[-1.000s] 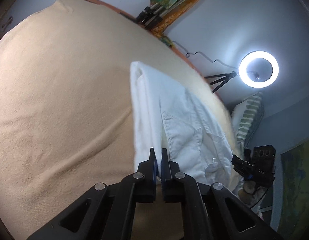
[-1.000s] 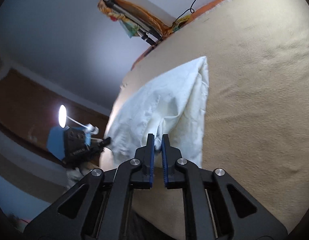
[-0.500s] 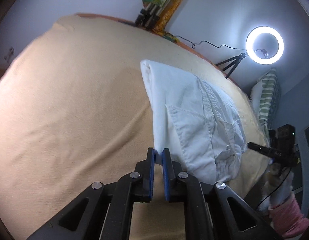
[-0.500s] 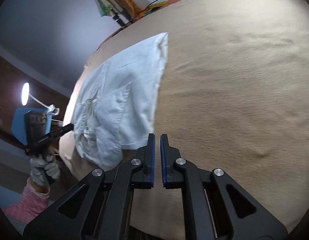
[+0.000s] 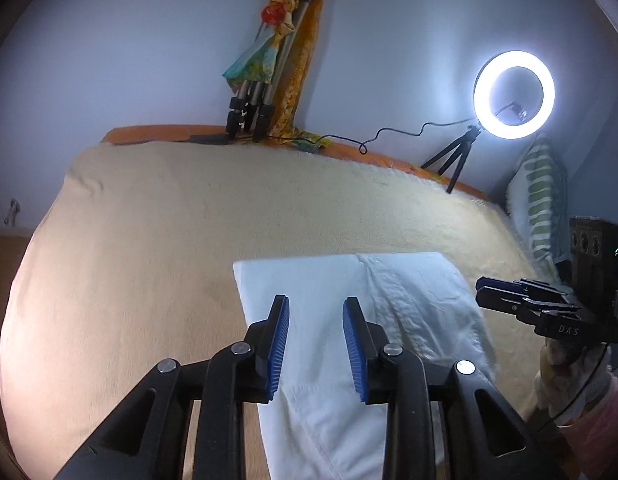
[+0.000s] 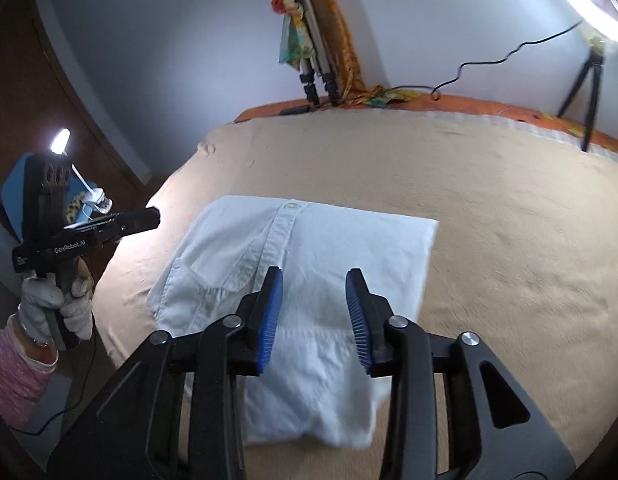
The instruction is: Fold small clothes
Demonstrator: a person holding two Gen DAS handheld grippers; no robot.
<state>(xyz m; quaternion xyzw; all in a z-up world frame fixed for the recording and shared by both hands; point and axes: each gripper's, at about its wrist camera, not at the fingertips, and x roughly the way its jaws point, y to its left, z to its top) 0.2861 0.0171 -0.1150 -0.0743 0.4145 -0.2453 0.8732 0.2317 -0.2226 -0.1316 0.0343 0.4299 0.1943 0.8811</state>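
Note:
A small white buttoned garment (image 5: 349,292) (image 6: 309,240) lies folded flat on the beige blanket (image 5: 149,240) (image 6: 509,220). My left gripper (image 5: 316,308) hovers above its left part, jaws opening, nothing between the blue pads. My right gripper (image 6: 314,282) hovers above the garment's near half, jaws opening as well, with only cloth seen below the gap. The right gripper (image 5: 509,296) also shows at the right edge of the left wrist view, and the left gripper (image 6: 145,218), in a gloved hand (image 6: 57,304), shows at the left edge of the right wrist view.
A lit ring light on a small tripod (image 5: 513,94) stands at the bed's far right edge, its cable (image 5: 389,136) trailing along it. A folded tripod wrapped in colourful cloth (image 5: 269,60) leans on the wall. A striped pillow (image 5: 537,196) lies at the right.
Both grippers let go of the garment, opened, and lifted back from it. The garment now lies flat, and both views have rolled level.

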